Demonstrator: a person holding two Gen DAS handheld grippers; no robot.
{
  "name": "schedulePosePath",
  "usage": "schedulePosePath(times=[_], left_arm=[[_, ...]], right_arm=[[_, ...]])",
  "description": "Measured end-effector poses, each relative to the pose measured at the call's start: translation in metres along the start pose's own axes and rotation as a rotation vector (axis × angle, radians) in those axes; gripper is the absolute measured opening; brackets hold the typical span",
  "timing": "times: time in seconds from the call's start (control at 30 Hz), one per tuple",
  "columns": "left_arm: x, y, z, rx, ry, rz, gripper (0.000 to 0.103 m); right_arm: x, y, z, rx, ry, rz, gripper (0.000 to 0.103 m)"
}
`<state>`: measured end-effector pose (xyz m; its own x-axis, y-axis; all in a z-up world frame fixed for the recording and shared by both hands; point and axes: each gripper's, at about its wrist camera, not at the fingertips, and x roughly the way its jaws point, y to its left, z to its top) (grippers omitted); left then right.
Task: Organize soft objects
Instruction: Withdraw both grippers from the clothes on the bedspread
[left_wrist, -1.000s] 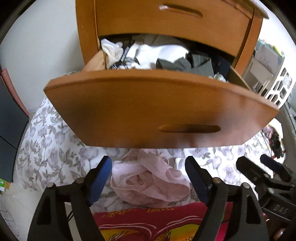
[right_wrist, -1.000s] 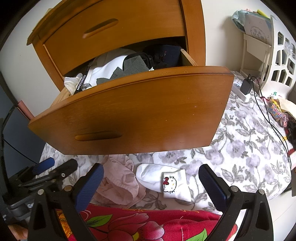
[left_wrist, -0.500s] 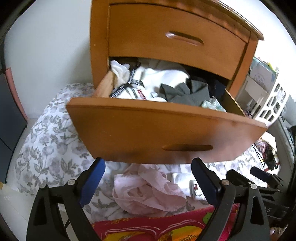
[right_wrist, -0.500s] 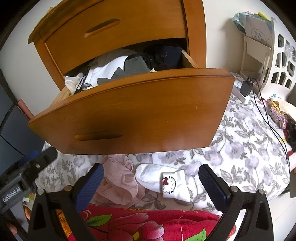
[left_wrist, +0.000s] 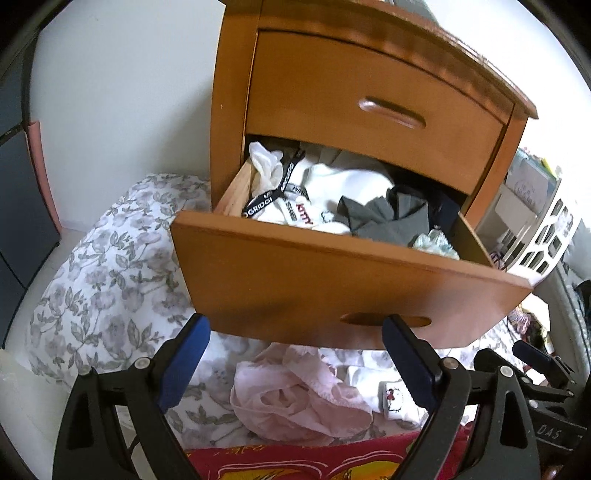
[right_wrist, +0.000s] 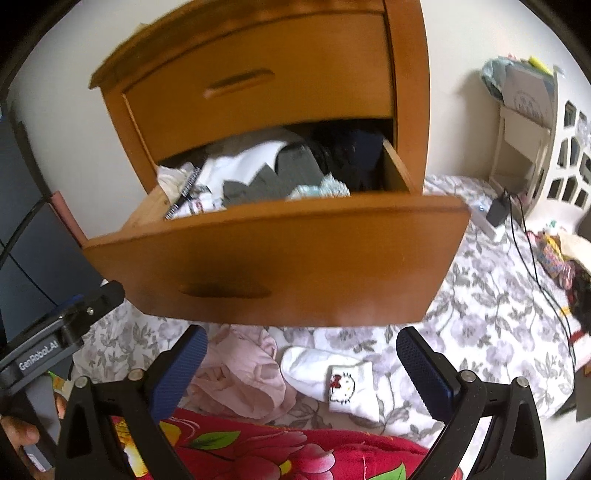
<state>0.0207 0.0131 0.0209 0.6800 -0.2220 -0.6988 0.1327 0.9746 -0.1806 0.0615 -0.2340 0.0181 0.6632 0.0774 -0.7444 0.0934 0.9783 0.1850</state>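
Note:
A crumpled pink garment (left_wrist: 295, 402) (right_wrist: 243, 376) lies on the floral bed sheet (left_wrist: 110, 280) under the pulled-out wooden drawer (left_wrist: 332, 280) (right_wrist: 277, 258). Beside it on the right rests a white sock with a cat face (left_wrist: 391, 397) (right_wrist: 343, 380). The drawer holds white and grey clothes (left_wrist: 332, 206) (right_wrist: 258, 181). My left gripper (left_wrist: 295, 321) hovers open above the pink garment, with nothing between its blue pads. My right gripper (right_wrist: 302, 334) stands open above the garment and the sock, touching neither.
The upper drawer (left_wrist: 369, 122) is shut. A red flowered blanket (right_wrist: 277, 454) covers the near edge of the bed. A white rack (right_wrist: 554, 147) and a charger with cable (right_wrist: 498, 214) stand to the right. A dark cabinet (left_wrist: 18, 203) is at the left.
The left gripper has risen and drawn back, so the drawer's contents and the upper drawer show more, and its jaws have widened a little. The right view has tilted slightly.

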Motion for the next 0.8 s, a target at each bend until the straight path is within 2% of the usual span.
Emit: schedulePosePath(times=[0.23,0.33,0.43,0.53,0.67,0.8], left_arm=[[-0.002,0.001,0.002,0.004,-0.027,-0.019,0.094],[-0.002,0.000,0.001,0.007,-0.049,0.004,0.094],[0.001,-0.001,0.000,0.018,-0.036,0.022,0.094],[0.006,-0.003,-0.003,0.034,-0.018,0.037,0.094],[0.013,-0.005,-0.007,0.049,0.009,0.048,0.094],[0.017,-0.007,-0.008,0.061,0.022,0.052,0.094]], right_arm=[[-0.025,0.004,0.022,-0.031,-0.057,0.019,0.103],[-0.036,0.005,0.034,-0.051,-0.084,-0.003,0.103],[-0.047,0.004,0.052,-0.067,-0.110,-0.003,0.103],[-0.055,0.003,0.073,-0.066,-0.109,0.032,0.103],[-0.069,0.011,0.102,-0.125,-0.157,-0.007,0.103],[-0.076,0.019,0.133,-0.155,-0.163,0.024,0.103]])
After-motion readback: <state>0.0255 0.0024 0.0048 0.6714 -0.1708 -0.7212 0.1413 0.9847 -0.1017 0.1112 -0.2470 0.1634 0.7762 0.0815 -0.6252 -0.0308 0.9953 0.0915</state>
